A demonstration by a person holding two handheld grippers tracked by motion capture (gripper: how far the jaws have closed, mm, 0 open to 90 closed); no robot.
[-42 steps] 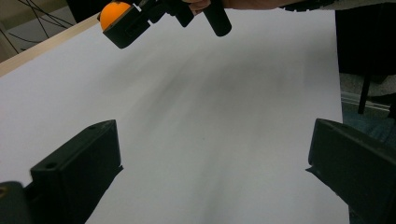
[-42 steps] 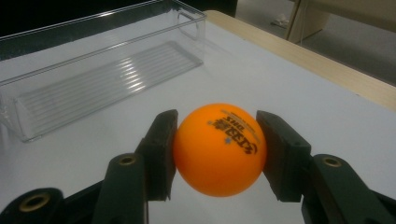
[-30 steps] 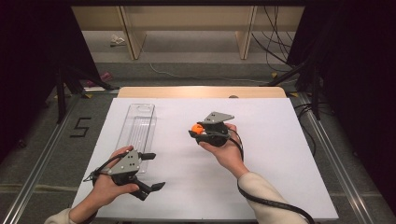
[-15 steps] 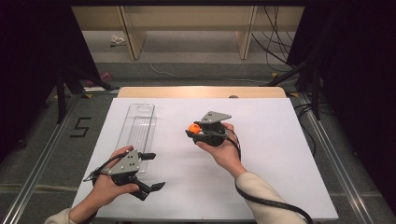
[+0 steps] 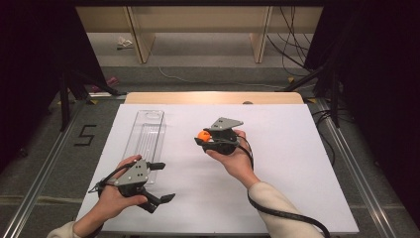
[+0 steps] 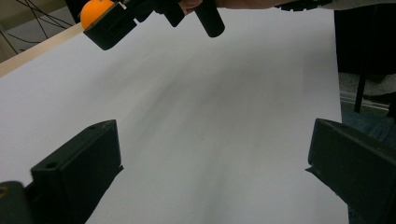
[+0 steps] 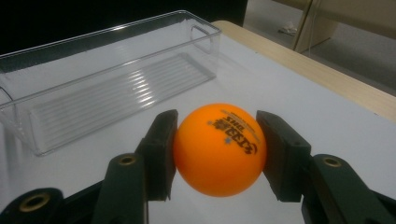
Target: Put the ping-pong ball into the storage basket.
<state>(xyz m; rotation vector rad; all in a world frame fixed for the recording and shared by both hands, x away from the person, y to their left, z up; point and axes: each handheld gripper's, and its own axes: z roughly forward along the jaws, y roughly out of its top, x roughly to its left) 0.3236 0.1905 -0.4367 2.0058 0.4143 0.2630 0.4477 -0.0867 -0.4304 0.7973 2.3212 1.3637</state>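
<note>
Orange and printed with dark lettering, the ball [image 7: 219, 148] sits clamped between the two black jaws of the right gripper [image 7: 217, 151], whose pads press on its left and right sides; in the right gripper view it is held clear above the white table [image 7: 289, 98]. In the high view the ball [image 5: 202, 135] shows as a small orange spot at the front of the right gripper [image 5: 204, 139], near the middle of the table [image 5: 297, 163], with the right hand [image 5: 235, 158] wrapped around the gripper's body from behind and its cable trailing back along the sleeve. A clear plastic tray [image 5: 146, 139] lies lengthwise on the left half of the table, well to the left of the ball; in the right gripper view the tray [image 7: 102, 79] stands beyond the ball, nothing in it, its ribbed floor visible through the walls. The left gripper [image 5: 161, 181] rests low at the near left of the table, just beside the near end of the tray, held by the left hand [image 5: 116, 196]. Its jaws stand wide apart with nothing between them; the left gripper view shows bare white table [image 6: 210, 121] in the gap. At the top of that view the right gripper [image 6: 100, 25] appears farther off with the ball [image 6: 92, 10] in its jaws.
</note>
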